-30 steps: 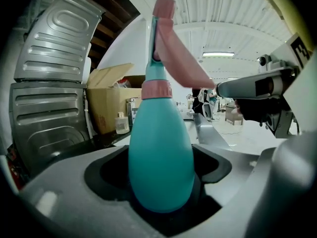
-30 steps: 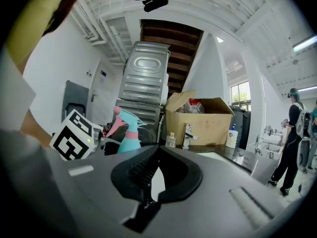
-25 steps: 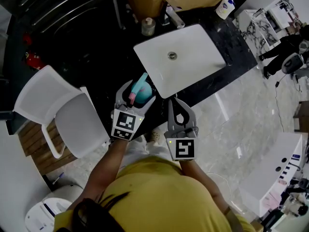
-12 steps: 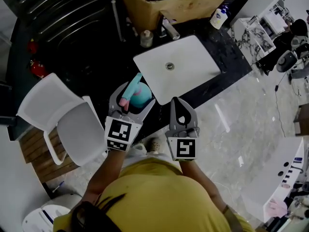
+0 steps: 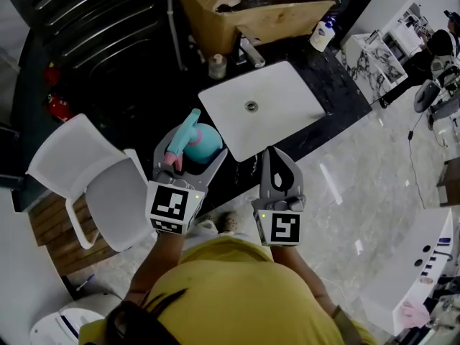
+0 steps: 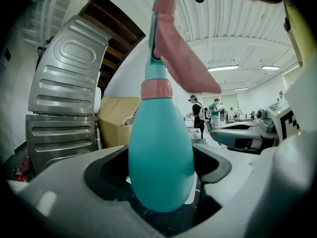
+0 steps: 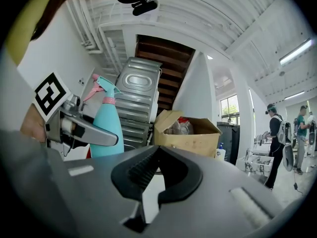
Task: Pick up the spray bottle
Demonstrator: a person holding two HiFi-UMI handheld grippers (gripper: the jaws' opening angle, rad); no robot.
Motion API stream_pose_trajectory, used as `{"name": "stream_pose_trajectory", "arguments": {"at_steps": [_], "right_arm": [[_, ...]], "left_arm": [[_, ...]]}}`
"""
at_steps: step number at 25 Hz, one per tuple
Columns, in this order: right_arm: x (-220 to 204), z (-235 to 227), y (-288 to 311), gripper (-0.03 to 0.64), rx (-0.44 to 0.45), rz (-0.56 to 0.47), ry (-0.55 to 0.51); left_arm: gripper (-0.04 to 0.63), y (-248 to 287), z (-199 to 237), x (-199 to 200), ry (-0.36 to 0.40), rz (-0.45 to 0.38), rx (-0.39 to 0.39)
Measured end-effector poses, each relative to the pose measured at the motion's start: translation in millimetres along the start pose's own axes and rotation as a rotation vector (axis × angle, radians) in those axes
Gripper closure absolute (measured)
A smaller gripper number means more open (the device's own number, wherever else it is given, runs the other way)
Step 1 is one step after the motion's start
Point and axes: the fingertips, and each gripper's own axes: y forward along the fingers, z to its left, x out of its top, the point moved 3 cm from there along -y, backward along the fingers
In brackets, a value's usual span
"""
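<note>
The spray bottle point(image 5: 198, 141) is teal with a pink trigger head and neck ring. It stands upright between the jaws of my left gripper point(image 5: 191, 148), which is shut on its body, above the near edge of the black counter point(image 5: 151, 99). In the left gripper view the bottle point(image 6: 161, 152) fills the middle, with a jaw pressed on either side. My right gripper point(image 5: 279, 165) hangs to the right over the floor, shut and holding nothing. In the right gripper view its jaws point(image 7: 151, 185) meet at the tips, and the bottle point(image 7: 106, 129) shows at the left.
A white sink basin point(image 5: 284, 117) is set in the counter just beyond the grippers, with a tap point(image 5: 251, 51) and a small jar point(image 5: 217, 65) behind it. A cardboard box point(image 5: 251, 9) and a lotion bottle point(image 5: 320, 31) stand further back. A white chair point(image 5: 93, 178) is at the left.
My left gripper has drawn the spray bottle a little left and toward me, away from the basin. The right gripper has shifted slightly right, still shut.
</note>
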Motion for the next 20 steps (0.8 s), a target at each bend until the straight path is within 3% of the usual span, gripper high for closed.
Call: {"name": "stream_pose_trajectory", "arguments": {"at_steps": [20], "right_arm": [[-4.4,4.3,-2.3,0.615,0.026,0.019,-0.01]], "left_arm": [[0.201,-2.1,-5.2,-7.4,0.015,0.033,-0.003]]}}
